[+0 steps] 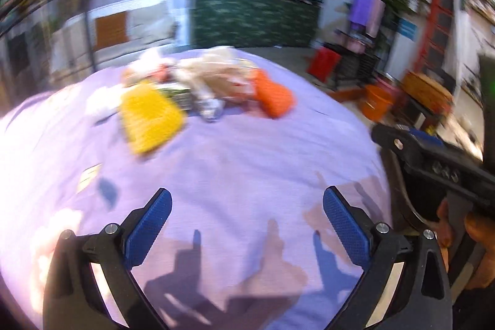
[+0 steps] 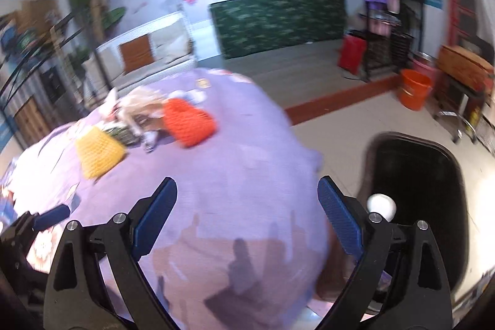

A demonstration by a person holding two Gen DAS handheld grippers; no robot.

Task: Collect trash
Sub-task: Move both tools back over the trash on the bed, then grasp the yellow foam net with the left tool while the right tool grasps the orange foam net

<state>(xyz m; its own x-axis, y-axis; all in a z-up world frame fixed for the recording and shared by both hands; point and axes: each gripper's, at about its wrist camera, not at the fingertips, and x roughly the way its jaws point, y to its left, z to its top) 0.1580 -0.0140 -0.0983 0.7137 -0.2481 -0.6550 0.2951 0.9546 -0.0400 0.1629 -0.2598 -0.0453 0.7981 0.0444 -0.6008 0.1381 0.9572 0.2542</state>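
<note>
Two grippers are in use. The left gripper (image 1: 247, 200) has its jaws spread fully wide with nothing between them; only the lilac tablecloth (image 1: 247, 150) shows in the gap. The right gripper (image 2: 247, 190) likewise stands wide apart and empty.

Item count ahead of both grippers, well apart from the fingertips:
- one yellow knitted piece (image 1: 148, 116), ahead and to the left;
- one orange knitted piece (image 1: 273, 96), ahead and slightly right of the left gripper, ahead and left of centre for the right gripper (image 2: 188, 122);
- one heap of pale crumpled trash (image 1: 210, 76) between and behind the two knitted pieces.

One black bin (image 2: 417, 175) sits on the floor just right of the right gripper, with one white ball-like object (image 2: 382, 204) inside, beside the right finger.

Pose: both grippers angle downward over the near edge of the table. In the left wrist view, a hand (image 1: 476, 249) grips the right tool at the right margin.

Both views are motion-blurred. The number of separate items in the heap cannot be determined. Small flat scraps on the cloth left of the left gripper cannot be identified.
</note>
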